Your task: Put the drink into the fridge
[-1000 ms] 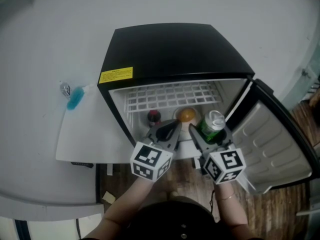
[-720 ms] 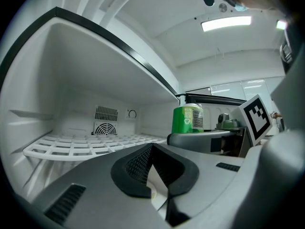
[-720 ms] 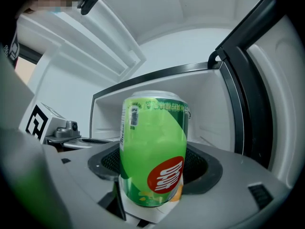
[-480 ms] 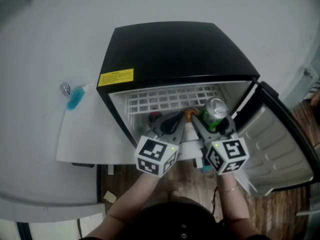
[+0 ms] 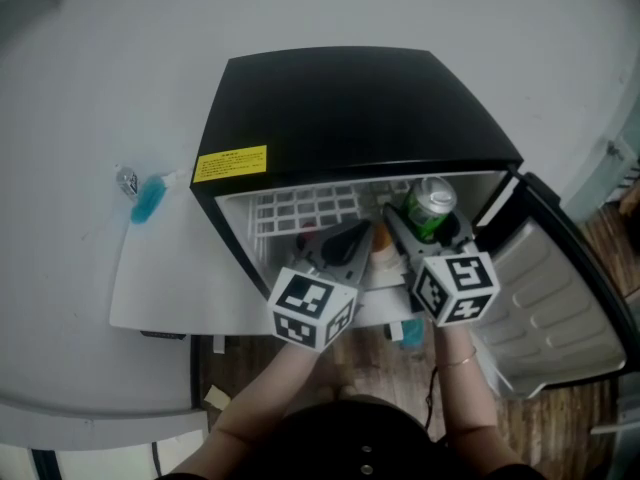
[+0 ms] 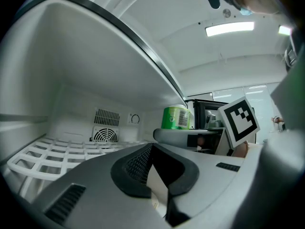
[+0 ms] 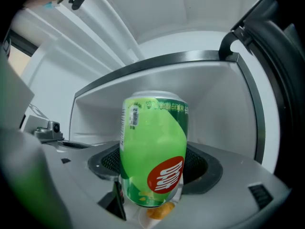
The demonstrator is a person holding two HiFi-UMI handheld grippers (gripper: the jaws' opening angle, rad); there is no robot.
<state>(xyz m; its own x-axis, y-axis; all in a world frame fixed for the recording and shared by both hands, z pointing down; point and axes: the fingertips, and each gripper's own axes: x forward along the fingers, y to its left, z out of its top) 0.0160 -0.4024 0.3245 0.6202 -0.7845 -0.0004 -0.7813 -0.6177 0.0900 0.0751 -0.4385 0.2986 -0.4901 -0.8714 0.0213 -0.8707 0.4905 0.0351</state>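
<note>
- Plainly clamped on the green drink can: the right gripper, jaws pressed to the can's lower body from both sides, no slack to be seen in the right gripper view.
- Held upright, long axis vertical, silver top up.
- Placed at the mouth of the black fridge, on the right side of the opening, just under the top edge.
- Not yet set down. Carried above the compartment's floor, though how far above cannot be told.
- Off to the left and further in: the white wire shelf.
- Likely calling for a push straight ahead, deeper toward the back wall, then a lowering until the base rests.
- Well clear on the right: the door, swung wide open.
- Reaching in from the front with the right forearm roughly level, marker cube turned back toward the person.
- Just beside it on the left and about as far in: the left gripper, jaws together on nothing, tips aimed at the shelf and the round vent in the back wall.
- Nearer the can by far, of course, the right hand; no part for the left in the placing, as far as can be judged.
- Worth minding: an orange item low between the two grippers, close under the can and easily knocked on the way down.
</note>
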